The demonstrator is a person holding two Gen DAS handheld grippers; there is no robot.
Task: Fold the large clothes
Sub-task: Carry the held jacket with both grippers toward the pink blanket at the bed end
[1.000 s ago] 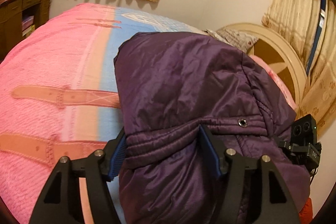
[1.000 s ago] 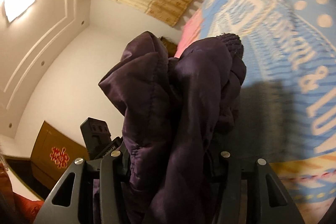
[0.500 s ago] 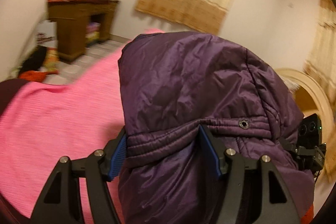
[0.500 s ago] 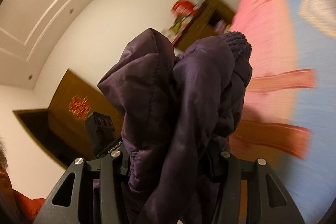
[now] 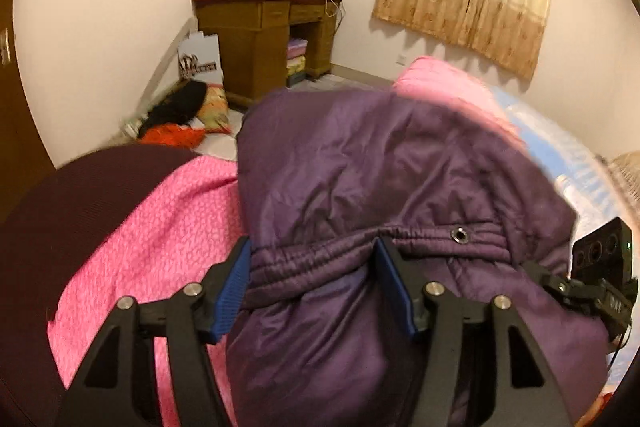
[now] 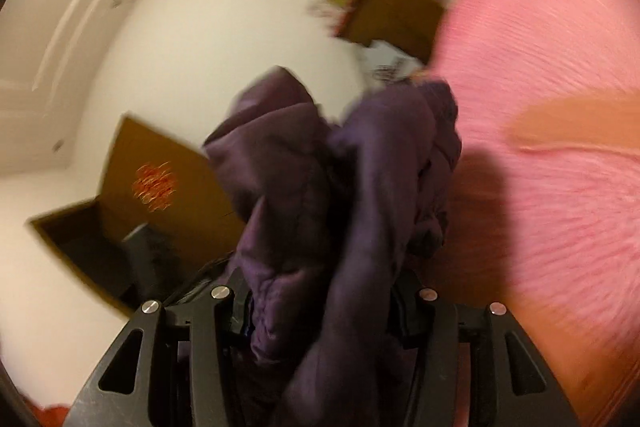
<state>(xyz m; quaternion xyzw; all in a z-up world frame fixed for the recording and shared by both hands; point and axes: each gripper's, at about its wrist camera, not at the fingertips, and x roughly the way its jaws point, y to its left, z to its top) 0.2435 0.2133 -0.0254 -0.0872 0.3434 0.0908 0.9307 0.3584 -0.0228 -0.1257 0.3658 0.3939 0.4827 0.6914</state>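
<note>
The left tongs are gripping the purple padded jacket at its gathered, elasticated band, blue pads pressing either side of a thick bunch of fabric, so the jaws are standing partly apart; they have just been closing a little further on it. The right tongs are clamping another thick wad of the same jacket, which is bulging up toward twelve o'clock in that blurred view. The jacket is hanging between the two tongs over the pink bed cover. It is looking soft, puffy and slick-surfaced, probably light but bulky, so it will likely be sliding unless taken by seams, hem or band. A wooden desk is standing at about eleven o'clock.
</note>
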